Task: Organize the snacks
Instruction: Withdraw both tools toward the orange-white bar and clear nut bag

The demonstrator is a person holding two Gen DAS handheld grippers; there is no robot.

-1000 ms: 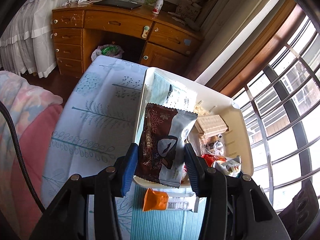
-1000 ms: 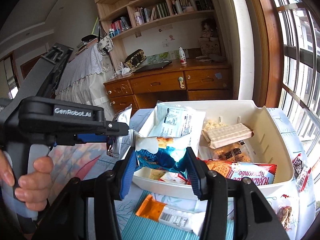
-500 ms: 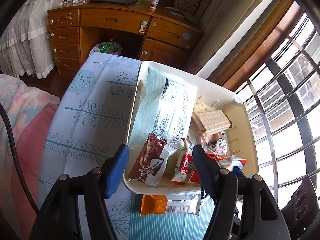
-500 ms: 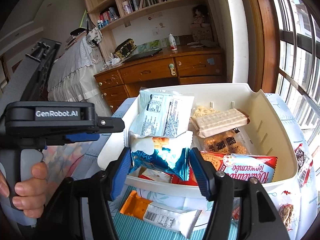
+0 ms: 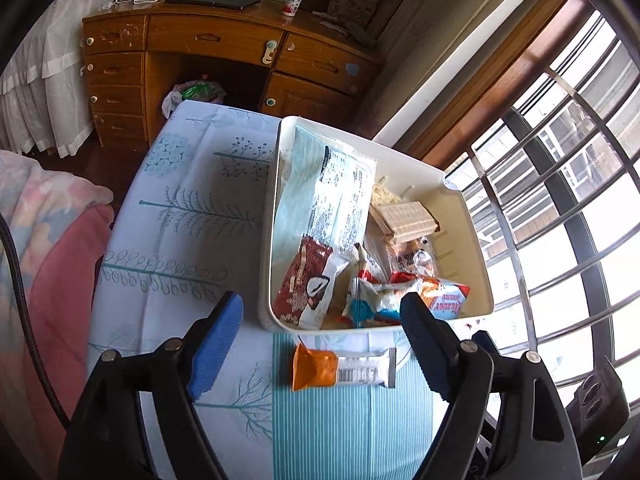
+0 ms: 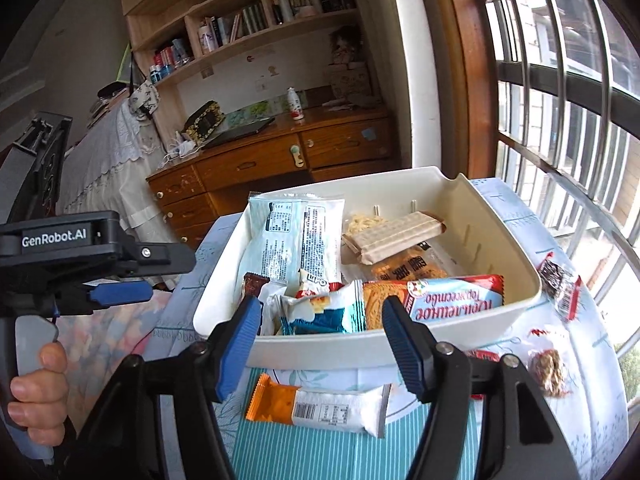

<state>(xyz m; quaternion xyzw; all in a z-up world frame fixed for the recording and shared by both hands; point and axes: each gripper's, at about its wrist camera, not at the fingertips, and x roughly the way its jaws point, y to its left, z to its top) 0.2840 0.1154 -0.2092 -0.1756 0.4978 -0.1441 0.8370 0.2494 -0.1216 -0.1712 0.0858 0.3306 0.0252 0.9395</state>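
Brown foil packet (image 5: 310, 286) dropped into white plastic bin (image 5: 267, 240); both grippers' fingers wide, empty.

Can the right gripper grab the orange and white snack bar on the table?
Probably yes. The right gripper is open and empty, and the snack bar lies flat just below it, outside the white bin, with nothing covering it.

Bin (image 5: 267, 264) is packed: packets fill its near end up to about rim height, so little room for jaws between them. More depth at the far right corner by the wafer pack (image 5: 404, 220). Bare bench (image 5: 188, 216) left of the bin, wide enough for a gripper. Orange-and-white bar (image 6: 316, 404) lies just in front of the bin's near wall. Loose snacks (image 6: 558, 288) sit right of the bin, window bars (image 6: 576, 92) close behind.
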